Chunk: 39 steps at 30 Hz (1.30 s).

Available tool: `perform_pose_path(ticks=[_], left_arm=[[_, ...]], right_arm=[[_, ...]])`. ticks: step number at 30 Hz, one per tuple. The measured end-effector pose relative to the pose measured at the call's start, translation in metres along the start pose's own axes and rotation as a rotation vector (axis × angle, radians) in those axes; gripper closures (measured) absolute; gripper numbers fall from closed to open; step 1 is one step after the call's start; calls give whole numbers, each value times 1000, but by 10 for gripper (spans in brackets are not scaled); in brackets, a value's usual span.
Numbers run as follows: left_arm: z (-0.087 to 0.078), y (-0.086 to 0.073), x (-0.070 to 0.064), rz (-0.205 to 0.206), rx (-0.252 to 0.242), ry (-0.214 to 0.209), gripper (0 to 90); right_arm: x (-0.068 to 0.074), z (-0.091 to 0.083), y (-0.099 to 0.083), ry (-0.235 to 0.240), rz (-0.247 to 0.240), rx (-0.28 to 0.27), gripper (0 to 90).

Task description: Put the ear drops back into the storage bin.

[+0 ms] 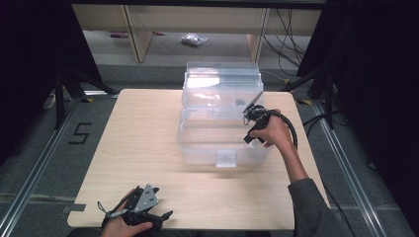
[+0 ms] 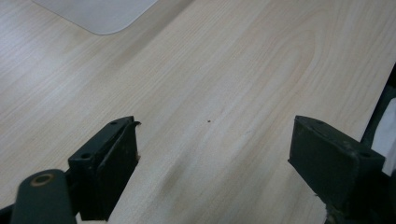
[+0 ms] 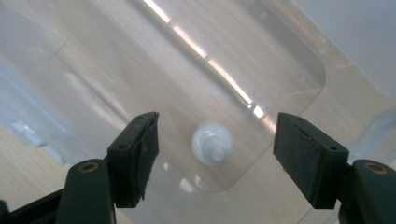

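Note:
A clear plastic storage box (image 1: pixel 207 143) stands in the middle of the wooden table (image 1: pixel 138 148), its lid (image 1: pixel 222 79) tipped up at the back. My right gripper (image 1: pixel 251 138) hangs over the box's right end, pointing down. In the right gripper view this gripper (image 3: pixel 216 128) is open, and a small white bottle (image 3: pixel 212 143) stands upright on the box floor (image 3: pixel 289 56) below the gap, apart from both jaws. My left gripper (image 1: pixel 164 201) lies near the table's front left edge. Its jaws (image 2: pixel 215 154) are wide open over bare wood.
A latch tab (image 1: pixel 226 159) sticks out of the box's front wall. A corner of the clear box (image 2: pixel 102 14) shows far ahead of the left gripper. Black stands (image 1: pixel 62 94) and cables (image 1: pixel 286 34) flank the table, with a small bag (image 1: pixel 193 39) on the floor beyond.

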State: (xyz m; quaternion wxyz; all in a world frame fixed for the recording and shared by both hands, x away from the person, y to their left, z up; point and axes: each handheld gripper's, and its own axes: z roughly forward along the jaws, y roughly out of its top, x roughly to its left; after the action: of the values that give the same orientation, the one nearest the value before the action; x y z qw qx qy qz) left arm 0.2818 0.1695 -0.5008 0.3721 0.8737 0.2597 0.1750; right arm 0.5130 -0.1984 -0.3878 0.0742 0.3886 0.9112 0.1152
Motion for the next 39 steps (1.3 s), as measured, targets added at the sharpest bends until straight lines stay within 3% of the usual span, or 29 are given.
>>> perform_pose_path(ticks=[1,3,7,12,21,22,30,36,39], left_arm=[[0,0,1,13,10,14,150],[1,-1,-3,-29,-25,-1,150],[0,0,0,6,7,8,150],[0,0,0,1,3,-3,150],[0,0,0,5,7,6,150],[1,-1,-1,-18,4,8,149],[0,0,0,10,11,8,150],[0,0,0,3,7,7,150],[1,-1,-1,-25,-1,6,150]], right_arm=[[1,-1,-1,-1,-1,-12,312],[3,-4,-3,-4,15,-22,303],[5,-10,-5,-2,-3,-43,300],[13,-14,-8,20,-10,-55,298],[19,-20,-13,12,-24,-67,297],[19,-20,-14,11,-27,-69,297],[23,-23,-21,26,-36,-95,295],[27,-26,-26,25,-46,-108,289],[30,-28,-29,24,-41,-121,283]])
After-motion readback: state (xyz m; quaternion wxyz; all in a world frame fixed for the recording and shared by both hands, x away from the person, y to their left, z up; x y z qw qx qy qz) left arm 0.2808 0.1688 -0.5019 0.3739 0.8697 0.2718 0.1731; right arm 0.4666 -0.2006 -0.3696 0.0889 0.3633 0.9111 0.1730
